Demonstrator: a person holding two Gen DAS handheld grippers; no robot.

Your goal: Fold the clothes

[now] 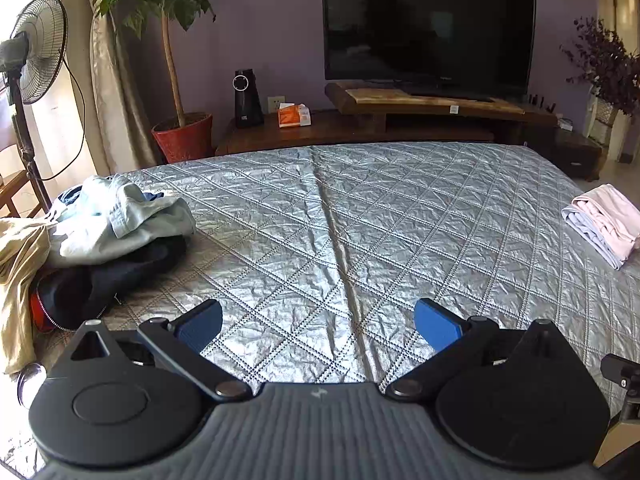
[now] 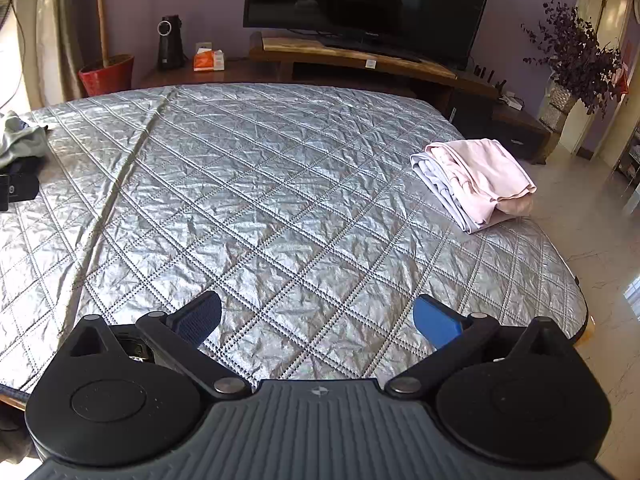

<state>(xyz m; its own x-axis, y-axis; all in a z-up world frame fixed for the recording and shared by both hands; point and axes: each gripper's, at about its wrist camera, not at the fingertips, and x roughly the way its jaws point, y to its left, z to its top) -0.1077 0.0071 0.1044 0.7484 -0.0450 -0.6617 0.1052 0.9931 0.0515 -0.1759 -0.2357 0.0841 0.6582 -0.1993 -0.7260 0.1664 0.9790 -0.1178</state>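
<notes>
On the quilted bed (image 2: 260, 184), crumpled clothes pile (image 1: 120, 224), folded pink stack (image 2: 476, 180), both tongs released

Unfolded pile (image 1: 120, 224) at bed's left edge: pale grey-green garment crumpled on top, dark navy piece under it, tan garment (image 1: 20, 272) draped over the near-left edge. Folded stack (image 2: 476, 182) at far right: pink piece on top of white/lavender one, squared, lying flat.

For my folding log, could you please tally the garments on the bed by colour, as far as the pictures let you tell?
Unfolded heap:
Pale grey-green garment: 1
Dark navy garment: 1
Tan garment: 1
Folded stack:
Pink garment: 1
White-lilac garment: 1
Total: 5 visible; the heap may hide more.
</notes>
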